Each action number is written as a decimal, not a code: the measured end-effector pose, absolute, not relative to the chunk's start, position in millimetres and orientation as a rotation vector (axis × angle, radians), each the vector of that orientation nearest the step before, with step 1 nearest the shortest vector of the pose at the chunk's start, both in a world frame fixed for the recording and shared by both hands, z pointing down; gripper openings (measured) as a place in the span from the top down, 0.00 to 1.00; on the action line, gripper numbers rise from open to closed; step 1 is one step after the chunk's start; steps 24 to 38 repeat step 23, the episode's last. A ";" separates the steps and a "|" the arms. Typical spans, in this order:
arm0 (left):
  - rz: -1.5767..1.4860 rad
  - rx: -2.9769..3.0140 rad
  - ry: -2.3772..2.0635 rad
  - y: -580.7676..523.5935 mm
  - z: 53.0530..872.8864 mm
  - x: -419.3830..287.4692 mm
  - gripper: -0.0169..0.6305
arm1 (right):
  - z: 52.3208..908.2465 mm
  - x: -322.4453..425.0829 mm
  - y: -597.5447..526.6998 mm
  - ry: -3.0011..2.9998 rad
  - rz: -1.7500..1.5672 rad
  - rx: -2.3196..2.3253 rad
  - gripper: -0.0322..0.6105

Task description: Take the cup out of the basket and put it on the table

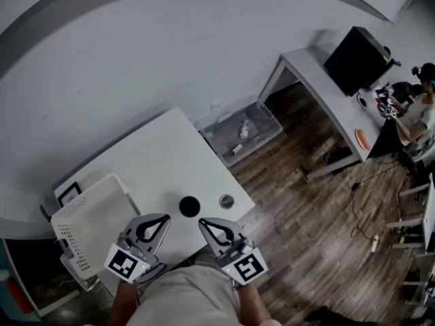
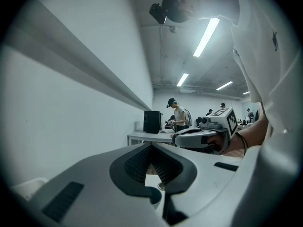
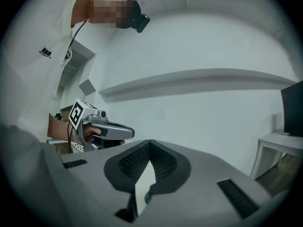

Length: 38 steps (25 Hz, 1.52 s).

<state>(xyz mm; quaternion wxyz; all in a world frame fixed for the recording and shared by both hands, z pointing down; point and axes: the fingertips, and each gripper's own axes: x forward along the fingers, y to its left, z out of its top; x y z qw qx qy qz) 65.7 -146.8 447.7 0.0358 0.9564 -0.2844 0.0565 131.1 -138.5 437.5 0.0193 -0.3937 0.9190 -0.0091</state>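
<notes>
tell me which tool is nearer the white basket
Left. The left tool is right beside the right edge of the basket; the right tool is further right, past the black cup.

Reading no words, numbers or brands anywhere. Showing only coded squares on the left gripper and right gripper.

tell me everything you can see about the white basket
The basket is white and looks like plastic, a rectangular open-topped bin with rounded corners and walls perforated by rows of small holes. It stands upright at the near left end of the white table, beside the left gripper, whose body overlaps its near right corner in the head view; contact cannot be told. No contents show inside it.
</notes>
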 end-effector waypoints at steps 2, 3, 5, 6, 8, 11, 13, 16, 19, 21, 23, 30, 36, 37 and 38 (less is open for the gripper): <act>0.162 2.950 -0.862 -144.6 445.5 65.8 0.97 | 437.0 132.5 -136.9 2.851 -0.014 -1.236 0.94; 0.160 2.955 -0.855 -143.4 444.4 66.3 0.97 | 436.7 133.4 -136.2 2.853 -0.009 -1.242 0.94; 0.161 2.967 -0.841 -141.0 442.1 67.4 0.97 | 435.4 134.8 -135.2 2.859 0.002 -1.251 0.94; 0.164 2.972 -0.835 -139.9 441.4 67.5 0.97 | 434.6 135.0 -134.6 2.861 0.009 -1.253 0.94; 0.169 2.977 -0.829 -137.9 440.6 66.8 0.97 | 433.9 134.3 -133.0 2.869 0.026 -1.253 0.94; 0.172 2.976 -0.833 -135.5 440.1 65.9 0.97 | 436.2 134.1 -130.8 2.889 0.032 -1.254 0.94; 0.172 2.975 -0.836 -135.0 440.2 66.0 0.97 | 438.4 134.9 -130.4 2.901 0.029 -1.257 0.94; 0.182 2.974 -0.837 -134.3 441.0 64.5 0.97 | 436.9 133.7 -130.9 2.893 0.042 -1.258 0.94; 0.188 2.969 -0.840 -133.1 441.1 64.0 0.97 | 438.2 133.6 -129.0 2.908 0.053 -1.258 0.94; 0.186 2.972 -0.840 -133.3 441.3 65.4 0.97 | 440.2 134.9 -128.5 2.914 0.049 -1.262 0.94; 0.185 2.976 -0.838 -134.1 442.1 67.2 0.97 | 441.5 136.5 -129.1 2.911 0.045 -1.268 0.94; 0.185 2.976 -0.838 -134.1 442.1 67.2 0.97 | 441.5 136.5 -129.1 2.911 0.045 -1.268 0.94; 0.185 2.976 -0.838 -134.1 442.1 67.2 0.97 | 441.5 136.5 -129.1 2.911 0.045 -1.268 0.94; 0.185 2.976 -0.838 -134.1 442.1 67.2 0.97 | 441.5 136.5 -129.1 2.911 0.045 -1.268 0.94; 0.185 2.976 -0.838 -134.1 442.1 67.2 0.97 | 441.5 136.5 -129.1 2.911 0.045 -1.268 0.94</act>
